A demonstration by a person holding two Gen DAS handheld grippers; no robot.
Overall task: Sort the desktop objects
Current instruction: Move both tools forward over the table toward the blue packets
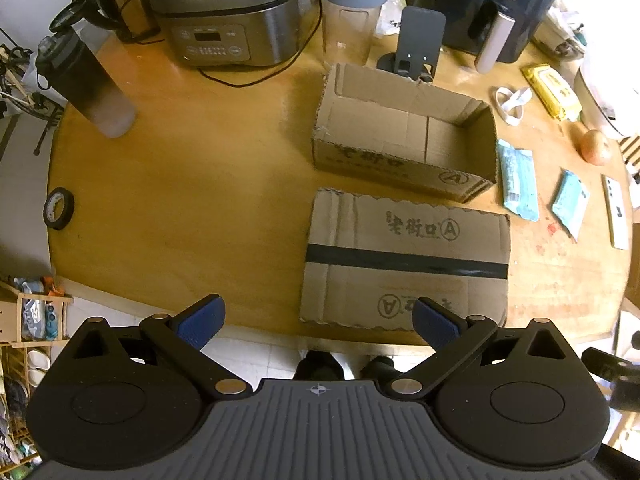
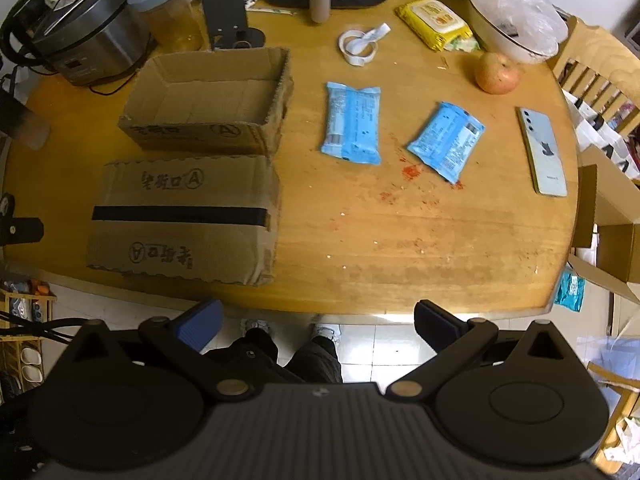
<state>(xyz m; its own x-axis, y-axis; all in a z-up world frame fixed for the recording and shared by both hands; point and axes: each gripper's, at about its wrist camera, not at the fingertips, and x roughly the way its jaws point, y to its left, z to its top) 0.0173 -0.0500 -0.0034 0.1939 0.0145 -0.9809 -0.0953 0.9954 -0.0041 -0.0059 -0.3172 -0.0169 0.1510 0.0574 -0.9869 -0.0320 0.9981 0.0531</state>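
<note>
Left wrist view: the left gripper (image 1: 318, 322) is spread wide, holding nothing, above the near edge of the counter (image 1: 180, 184). Ahead lies the taped box (image 1: 404, 264), closed, with the open box (image 1: 400, 136) just behind it. Two blue packets (image 1: 517, 180) (image 1: 570, 202) lie right of the open box, apart from each other, and a phone (image 1: 616, 210) lies farther right. A tape roll (image 1: 59, 208) sits near the left edge; a rice cooker (image 1: 232, 12) and a shaker (image 1: 352, 12) stand at the back.

Right wrist view: the right gripper (image 2: 318, 322) is also spread, holding nothing, over the counter's near edge (image 2: 400, 248). The near packet (image 2: 352, 124) and the far packet (image 2: 446, 140) lie flat between the open box (image 2: 208, 100) and the phone (image 2: 542, 152). An apple (image 2: 498, 72) and a yellow wipes pack (image 2: 434, 22) lie behind them. The taped box (image 2: 184, 216) is at the left
</note>
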